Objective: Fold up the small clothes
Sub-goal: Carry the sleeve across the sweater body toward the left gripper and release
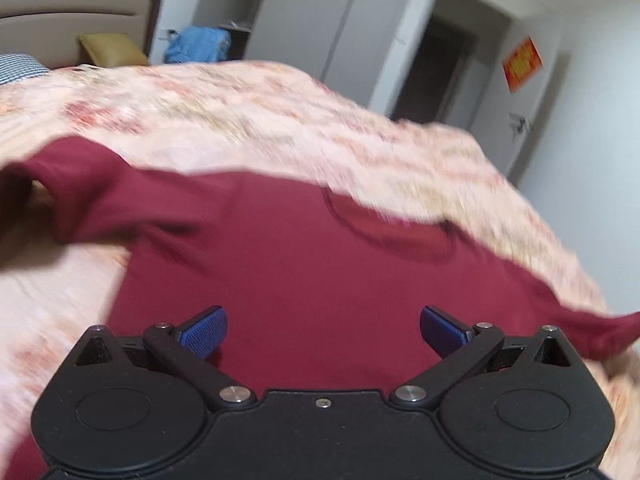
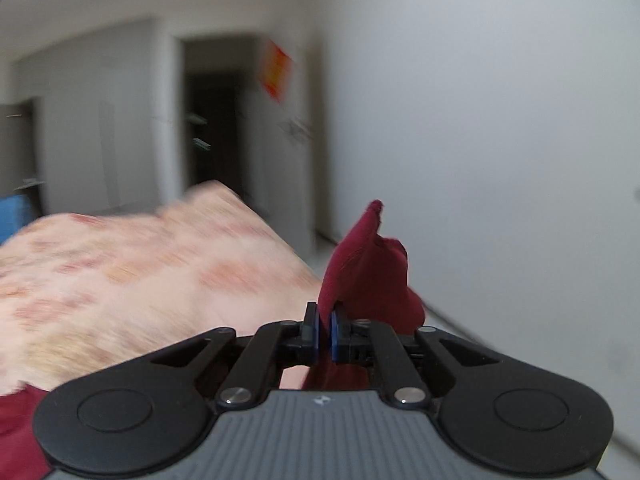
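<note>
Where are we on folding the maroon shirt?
Done: the maroon shirt lies spread across the floral bedspread, collar visible. In hand: the right gripper is shut on a bunched piece of the shirt's fabric, held above the bed; which part, I can't tell. The left gripper is open over the shirt body, gripping nothing. Left: no finished fold shows yet, so all the folding remains.

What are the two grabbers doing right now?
Left gripper: open, holding nothing, above the dark red cotton shirt.
Right gripper: shut on a bunched bit of that shirt.
</note>
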`<state>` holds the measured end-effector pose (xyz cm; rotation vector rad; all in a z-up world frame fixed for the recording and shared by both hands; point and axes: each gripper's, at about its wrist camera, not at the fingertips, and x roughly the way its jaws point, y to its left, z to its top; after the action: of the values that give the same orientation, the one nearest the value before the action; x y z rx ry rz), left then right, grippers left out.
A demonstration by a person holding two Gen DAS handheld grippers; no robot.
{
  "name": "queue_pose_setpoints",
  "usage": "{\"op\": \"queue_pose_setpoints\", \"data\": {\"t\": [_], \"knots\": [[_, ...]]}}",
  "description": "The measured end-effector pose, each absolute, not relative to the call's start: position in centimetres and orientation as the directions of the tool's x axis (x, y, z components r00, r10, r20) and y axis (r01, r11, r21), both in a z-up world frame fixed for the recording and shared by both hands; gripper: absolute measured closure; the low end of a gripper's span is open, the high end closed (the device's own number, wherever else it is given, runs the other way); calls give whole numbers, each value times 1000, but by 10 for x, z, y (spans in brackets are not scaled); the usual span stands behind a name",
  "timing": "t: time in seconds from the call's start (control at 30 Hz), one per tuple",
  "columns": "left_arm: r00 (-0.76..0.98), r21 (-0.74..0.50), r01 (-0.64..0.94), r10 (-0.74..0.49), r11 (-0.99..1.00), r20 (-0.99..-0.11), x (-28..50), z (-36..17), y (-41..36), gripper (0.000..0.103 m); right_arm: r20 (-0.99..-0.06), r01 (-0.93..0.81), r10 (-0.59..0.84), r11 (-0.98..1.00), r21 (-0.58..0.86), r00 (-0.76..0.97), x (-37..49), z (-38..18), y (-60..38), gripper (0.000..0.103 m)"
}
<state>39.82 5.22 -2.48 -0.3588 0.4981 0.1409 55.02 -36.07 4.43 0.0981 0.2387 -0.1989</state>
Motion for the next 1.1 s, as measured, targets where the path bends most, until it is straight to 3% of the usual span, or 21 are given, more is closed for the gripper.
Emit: {"op": "queue_pose_setpoints", "data": {"t": [0.17, 0.3, 0.5, 0.63, 0.77, 0.87, 0.97, 1.03, 1.1], "knots": [[891, -301, -269, 117, 915, -439, 385, 4, 81, 1, -136, -84, 81, 996, -18, 987, 552, 80, -255, 97], [891, -298, -315, 173, 901, -419, 373, 18, 105, 1, -146, -272, 255, 956, -112, 956, 559, 74, -167, 97], [871, -285, -374, 229, 882, -434, 360, 18, 135, 1, -326, -484, 391, 826, -290, 861, 557, 20, -53, 97], [856, -282, -397, 242, 873, -456, 359, 9, 145, 1, -459, -588, 407, 716, -376, 789, 543, -25, -8, 97], [852, -296, -397, 229, 869, -471, 367, 1, 146, 1, -526, -633, 397, 657, -409, 752, 517, -56, 13, 96], [860, -316, -371, 195, 873, -472, 376, -2, 141, 1, -561, -677, 429, 637, -368, 709, 505, -62, 8, 86], [870, -345, -335, 147, 877, -471, 386, -4, 135, 1, -570, -710, 467, 622, -330, 676, 492, -60, -7, 57], [879, -367, -298, 104, 881, -465, 392, -5, 130, 1, -573, -726, 490, 617, -305, 657, 486, -57, -22, 50], [881, -410, -253, 33, 876, -472, 403, -8, 126, 1, -569, -730, 507, 627, -272, 648, 479, -54, -39, 34]]}}
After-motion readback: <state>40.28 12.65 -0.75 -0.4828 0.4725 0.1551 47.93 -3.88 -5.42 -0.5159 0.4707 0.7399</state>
